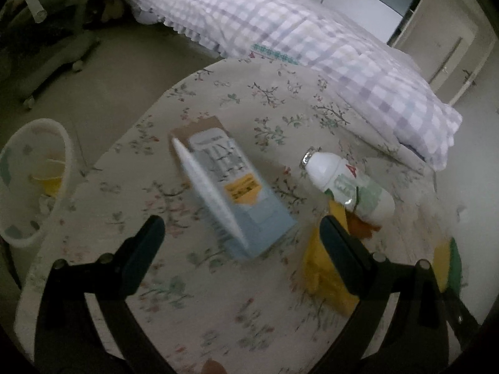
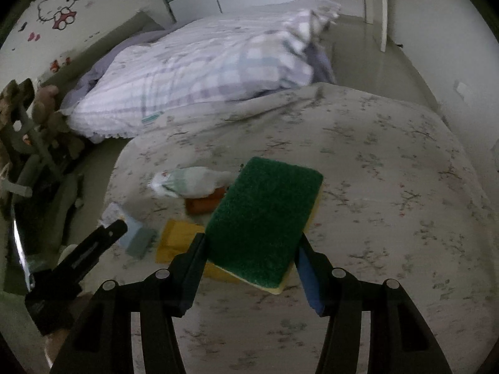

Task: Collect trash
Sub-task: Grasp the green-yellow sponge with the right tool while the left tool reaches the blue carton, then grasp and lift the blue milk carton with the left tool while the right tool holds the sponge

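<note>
On the floral bed cover (image 1: 218, 296) lie a light blue carton (image 1: 230, 184), a white bottle with a green label (image 1: 346, 184), a yellow packet (image 1: 324, 268) and an orange scrap (image 1: 361, 227). My left gripper (image 1: 241, 237) is open and empty, just above the carton's near end. My right gripper (image 2: 249, 249) is shut on a green and yellow sponge (image 2: 265, 218) and holds it above the cover. The right wrist view also shows the bottle (image 2: 190, 182), the orange scrap (image 2: 202, 204), the yellow packet (image 2: 177, 243), the carton (image 2: 131, 230) and the left gripper's finger (image 2: 93, 246).
A white bin (image 1: 34, 180) with yellow scraps inside stands on the floor left of the bed. A checked purple pillow (image 1: 280, 37) lies at the far side. A wheeled chair base (image 1: 53, 62) is on the floor at the far left.
</note>
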